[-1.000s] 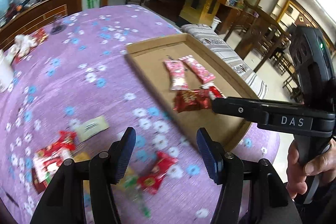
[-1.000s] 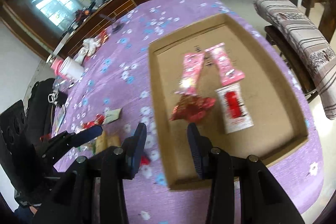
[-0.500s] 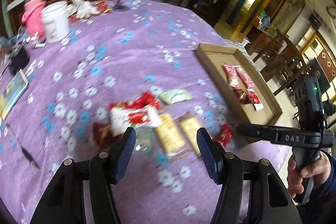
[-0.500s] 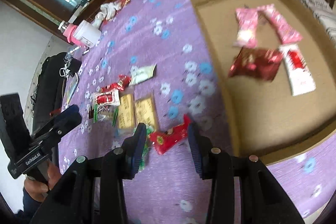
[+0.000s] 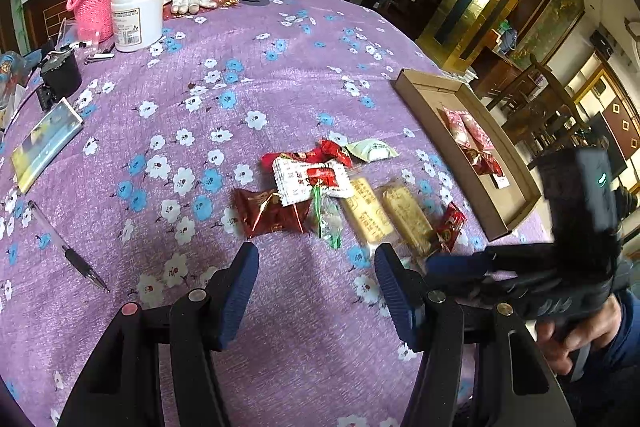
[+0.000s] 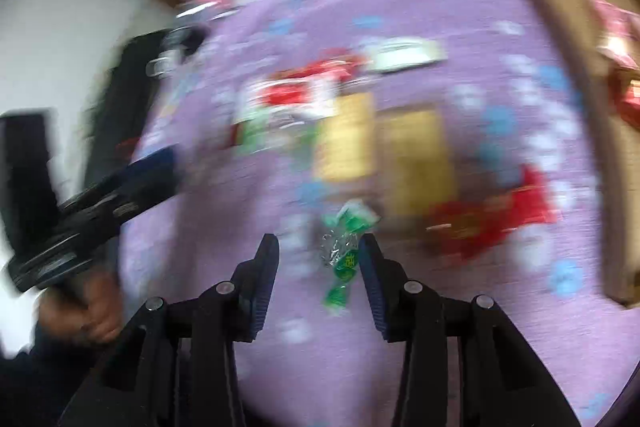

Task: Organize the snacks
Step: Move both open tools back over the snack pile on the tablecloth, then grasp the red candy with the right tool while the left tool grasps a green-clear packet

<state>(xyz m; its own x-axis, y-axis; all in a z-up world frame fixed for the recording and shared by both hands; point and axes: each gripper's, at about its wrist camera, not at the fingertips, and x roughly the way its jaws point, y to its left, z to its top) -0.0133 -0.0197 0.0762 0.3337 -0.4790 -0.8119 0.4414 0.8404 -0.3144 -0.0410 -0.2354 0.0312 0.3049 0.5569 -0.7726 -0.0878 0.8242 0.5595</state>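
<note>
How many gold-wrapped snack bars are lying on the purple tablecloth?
2. Both lie side by side in the loose pile: one gold bar beside the green candy, the other gold bar next to a small red packet. More could be hidden beneath wrappers.

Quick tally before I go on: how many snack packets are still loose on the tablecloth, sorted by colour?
Red: 3
White with red print: 1
Gold: 2
Clear and green: 1
Pale green: 1
Total: 8 loose; those in the cardboard tray are not counted.
</note>
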